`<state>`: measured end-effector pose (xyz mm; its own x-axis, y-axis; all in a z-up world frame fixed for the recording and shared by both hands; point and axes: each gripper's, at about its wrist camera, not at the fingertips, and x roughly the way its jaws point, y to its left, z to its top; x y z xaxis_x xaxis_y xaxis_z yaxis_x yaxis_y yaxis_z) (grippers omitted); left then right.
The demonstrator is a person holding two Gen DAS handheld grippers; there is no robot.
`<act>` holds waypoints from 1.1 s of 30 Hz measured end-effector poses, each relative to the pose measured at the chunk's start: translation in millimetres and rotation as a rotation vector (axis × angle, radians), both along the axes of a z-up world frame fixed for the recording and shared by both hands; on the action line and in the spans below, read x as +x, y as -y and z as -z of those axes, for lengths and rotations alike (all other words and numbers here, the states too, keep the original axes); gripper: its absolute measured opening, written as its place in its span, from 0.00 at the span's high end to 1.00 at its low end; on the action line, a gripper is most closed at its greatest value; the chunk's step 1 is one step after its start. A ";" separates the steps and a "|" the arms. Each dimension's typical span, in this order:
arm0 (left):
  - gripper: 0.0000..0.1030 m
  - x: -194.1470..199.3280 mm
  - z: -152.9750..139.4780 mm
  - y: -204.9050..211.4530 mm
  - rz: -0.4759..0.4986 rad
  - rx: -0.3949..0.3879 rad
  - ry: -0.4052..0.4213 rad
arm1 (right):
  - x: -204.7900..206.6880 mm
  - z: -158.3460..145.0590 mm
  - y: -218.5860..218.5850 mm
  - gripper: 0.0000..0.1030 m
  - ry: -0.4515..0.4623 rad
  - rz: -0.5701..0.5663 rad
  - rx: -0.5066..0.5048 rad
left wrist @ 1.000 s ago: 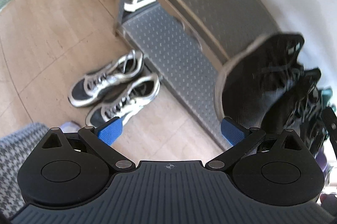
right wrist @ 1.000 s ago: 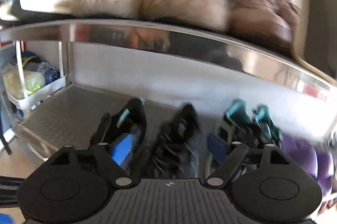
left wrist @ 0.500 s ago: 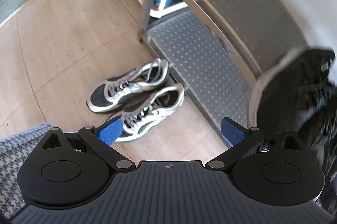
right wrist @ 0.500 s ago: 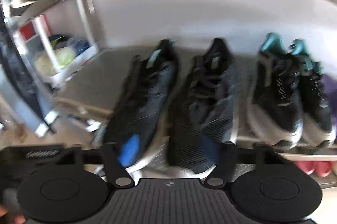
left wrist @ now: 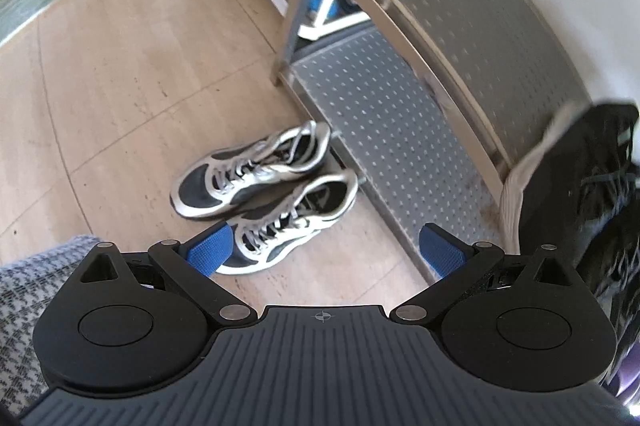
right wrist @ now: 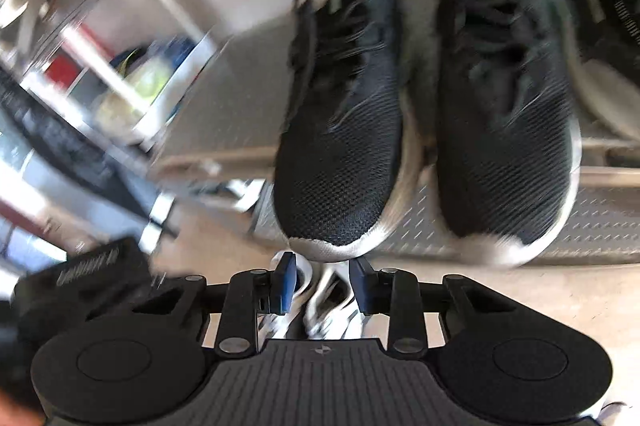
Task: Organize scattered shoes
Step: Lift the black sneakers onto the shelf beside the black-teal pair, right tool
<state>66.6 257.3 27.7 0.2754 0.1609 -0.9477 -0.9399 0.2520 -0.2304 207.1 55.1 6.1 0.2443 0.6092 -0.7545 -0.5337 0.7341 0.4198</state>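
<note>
Metal rack [left wrist: 400,130] stands at floor's [left wrist: 120,74] right side; black shoes [right wrist: 504,122] sit w/ toes over the front edge of a shelf. White/grey pair [left wrist: 264,186] lies on floor touching rack's lower front edge, long axes running diag., toes toward left hand-held gripper [left wrist: 324,252], just ahead of it. Left jaws wide, empty. Right hand-held gripper [right wrist: 322,286] narrow, nothing clamped, below a black toe. Left looks nearer to the pair; prob. next pick.
</note>
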 end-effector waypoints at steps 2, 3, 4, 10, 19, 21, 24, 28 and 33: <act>0.01 2.9 1.9 2.6 0.023 -0.004 -0.007 | 4.1 -4.7 9.5 0.64 -0.053 0.007 0.031; 0.01 4.8 3.4 4.1 0.036 -0.010 -0.012 | 4.0 -9.1 14.5 0.61 -0.062 0.009 0.043; 0.01 6.0 4.5 5.4 0.044 -0.015 -0.015 | 3.5 -14.0 19.6 0.60 -0.064 0.010 0.054; 0.01 21.7 7.5 36.5 0.176 0.039 -0.058 | -8.0 -59.3 48.3 0.37 0.349 0.094 0.052; 0.02 49.0 41.8 117.4 0.530 0.014 -0.176 | 24.3 -56.3 40.1 0.30 0.447 0.130 0.067; 0.02 49.0 44.7 114.8 0.516 -0.004 -0.176 | 32.5 -53.2 33.4 0.30 0.404 0.140 0.074; 0.01 45.7 44.6 103.3 0.464 0.003 -0.176 | 43.5 -45.9 18.9 0.31 0.341 0.156 0.070; 0.01 44.3 46.0 89.3 0.418 -0.006 -0.175 | 56.2 -40.2 2.1 0.35 0.303 0.193 0.072; 0.01 44.9 48.2 86.0 0.426 -0.027 -0.183 | 58.5 -31.3 -23.1 0.32 0.352 0.155 -0.017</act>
<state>111.5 171.2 -20.5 0.1400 0.0444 -0.9892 -0.7800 0.6204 -0.0825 265.7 78.2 37.4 0.5786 0.5330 -0.6173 -0.5255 0.8225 0.2176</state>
